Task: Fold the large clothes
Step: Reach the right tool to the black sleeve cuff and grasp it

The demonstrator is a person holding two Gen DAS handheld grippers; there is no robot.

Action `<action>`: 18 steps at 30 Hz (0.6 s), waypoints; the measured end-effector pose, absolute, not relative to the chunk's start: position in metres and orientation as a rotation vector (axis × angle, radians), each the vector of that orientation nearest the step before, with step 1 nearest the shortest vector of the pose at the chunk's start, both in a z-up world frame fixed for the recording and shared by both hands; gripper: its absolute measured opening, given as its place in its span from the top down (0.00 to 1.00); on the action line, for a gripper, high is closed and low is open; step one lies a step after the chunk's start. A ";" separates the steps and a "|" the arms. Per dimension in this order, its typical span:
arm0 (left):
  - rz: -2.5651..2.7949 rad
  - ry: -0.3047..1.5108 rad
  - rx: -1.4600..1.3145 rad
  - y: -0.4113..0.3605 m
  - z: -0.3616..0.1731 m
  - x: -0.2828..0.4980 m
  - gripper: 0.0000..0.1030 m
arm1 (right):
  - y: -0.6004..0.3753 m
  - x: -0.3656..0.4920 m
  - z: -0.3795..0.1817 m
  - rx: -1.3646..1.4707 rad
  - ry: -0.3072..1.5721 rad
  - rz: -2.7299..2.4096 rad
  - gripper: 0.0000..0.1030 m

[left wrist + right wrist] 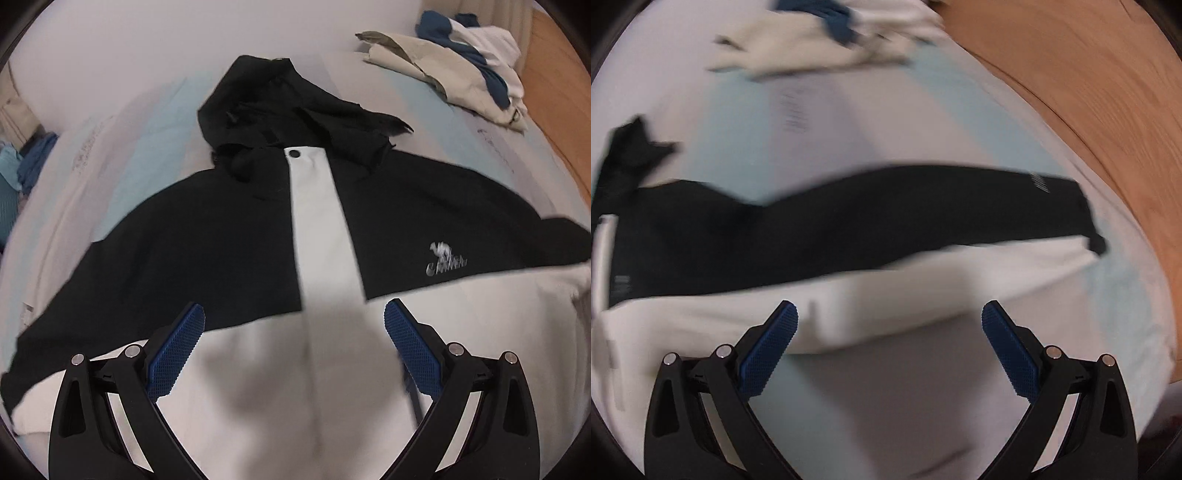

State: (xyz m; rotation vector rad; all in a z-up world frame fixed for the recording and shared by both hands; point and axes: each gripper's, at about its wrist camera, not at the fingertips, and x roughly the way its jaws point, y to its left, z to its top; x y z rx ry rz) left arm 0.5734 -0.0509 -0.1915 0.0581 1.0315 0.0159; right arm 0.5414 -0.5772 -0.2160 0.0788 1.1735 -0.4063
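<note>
1. While the black and white jacket lies spread out flat on the bed, the left gripper hangs over its white lower part, jaws wide apart, holding nothing.
2. Its hood points to the far side of the bed.
3. A small pile of other clothes sits well apart, near the wooden floor.
4. Over one long sleeve, the right gripper is wide apart too, with nothing in it.
</note>
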 end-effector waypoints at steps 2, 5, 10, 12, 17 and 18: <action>0.012 1.047 0.045 -0.057 -0.200 0.584 0.07 | -0.631 0.532 -0.223 0.115 1.192 -0.466 0.07; 0.017 1.076 0.046 -0.064 -0.215 0.598 0.07 | -0.703 0.520 -0.225 0.174 1.181 -0.533 0.07; 0.068 1.136 -0.005 -0.067 -0.236 0.613 0.07 | -0.777 0.514 -0.240 0.197 1.229 -0.610 0.07; 0.080 1.143 -0.010 -0.069 -0.241 0.615 0.07 | -0.796 0.509 -0.244 0.247 1.225 -0.601 0.07; 0.110 1.190 -0.014 -0.073 -0.261 0.615 0.07 | -0.825 0.499 -0.252 0.386 1.201 -0.609 0.07; 0.113 1.184 -0.018 -0.074 -0.261 0.615 0.07 | -0.828 0.498 -0.254 0.407 1.205 -0.608 0.07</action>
